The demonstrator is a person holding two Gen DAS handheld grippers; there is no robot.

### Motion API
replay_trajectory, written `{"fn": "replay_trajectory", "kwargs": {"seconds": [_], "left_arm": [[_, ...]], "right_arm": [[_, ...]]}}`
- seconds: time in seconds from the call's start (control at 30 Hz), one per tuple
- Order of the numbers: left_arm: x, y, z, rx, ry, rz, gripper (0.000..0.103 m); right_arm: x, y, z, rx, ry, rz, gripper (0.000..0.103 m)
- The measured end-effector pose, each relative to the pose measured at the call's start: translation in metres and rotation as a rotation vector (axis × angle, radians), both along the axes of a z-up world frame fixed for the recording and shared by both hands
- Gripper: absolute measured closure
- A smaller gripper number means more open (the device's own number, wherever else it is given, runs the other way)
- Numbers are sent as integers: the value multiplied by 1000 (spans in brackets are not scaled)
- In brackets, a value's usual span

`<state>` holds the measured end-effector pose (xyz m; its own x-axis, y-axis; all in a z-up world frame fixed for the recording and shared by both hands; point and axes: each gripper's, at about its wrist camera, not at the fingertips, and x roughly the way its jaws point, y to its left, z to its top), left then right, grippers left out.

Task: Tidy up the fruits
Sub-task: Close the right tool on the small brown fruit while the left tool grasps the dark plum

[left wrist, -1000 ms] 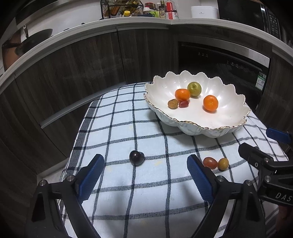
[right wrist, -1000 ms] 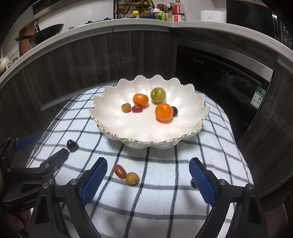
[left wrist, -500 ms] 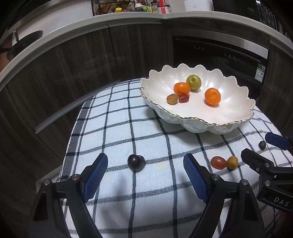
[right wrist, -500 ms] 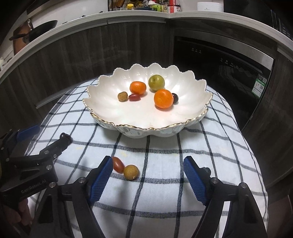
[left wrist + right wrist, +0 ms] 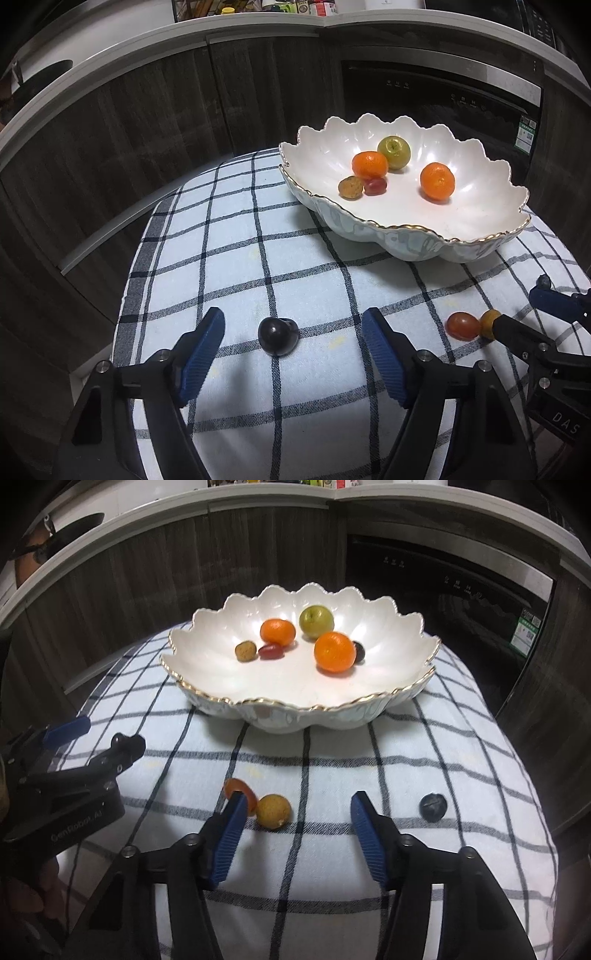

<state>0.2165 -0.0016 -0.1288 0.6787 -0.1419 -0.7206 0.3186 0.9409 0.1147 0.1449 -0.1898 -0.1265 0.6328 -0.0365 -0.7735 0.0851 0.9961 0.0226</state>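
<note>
The left hand-held gripper is held wide open, empty, low around a glossy dark plum (on checked cloth, at 7 o'clock from the bowl); the right hand-held gripper, open likewise, brackets a tan fruit.

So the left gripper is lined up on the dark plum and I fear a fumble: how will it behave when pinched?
The plum looks round and glossy, so it may roll or slip. It seems firm and light. The left gripper is open around it.
</note>
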Motion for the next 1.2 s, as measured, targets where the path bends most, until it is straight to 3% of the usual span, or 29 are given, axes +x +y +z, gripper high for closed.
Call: {"fn": "replay_trajectory", "kwargs": {"seconds": [0.27, 0.6, 0.83, 0.97, 1.03, 1.2], "left_arm": [[7, 4, -5, 9, 15, 1, 34], [14, 7, -17, -9, 76, 2, 45], [15, 5, -25, -18, 110, -9, 59], [16, 3, -25, -16, 103, -8, 65], [15, 3, -24, -15, 101, -8, 72], [14, 4, -24, -33, 102, -14, 76]], "right_arm": [[2, 5, -8, 15, 28, 4, 60], [5, 7, -14, 22, 53, 10, 64], [7, 8, -17, 35, 49, 32, 75], [8, 8, -19, 47, 51, 38, 75], [8, 6, -20, 54, 52, 38, 77], [8, 6, -19, 60, 49, 41, 79]]}}
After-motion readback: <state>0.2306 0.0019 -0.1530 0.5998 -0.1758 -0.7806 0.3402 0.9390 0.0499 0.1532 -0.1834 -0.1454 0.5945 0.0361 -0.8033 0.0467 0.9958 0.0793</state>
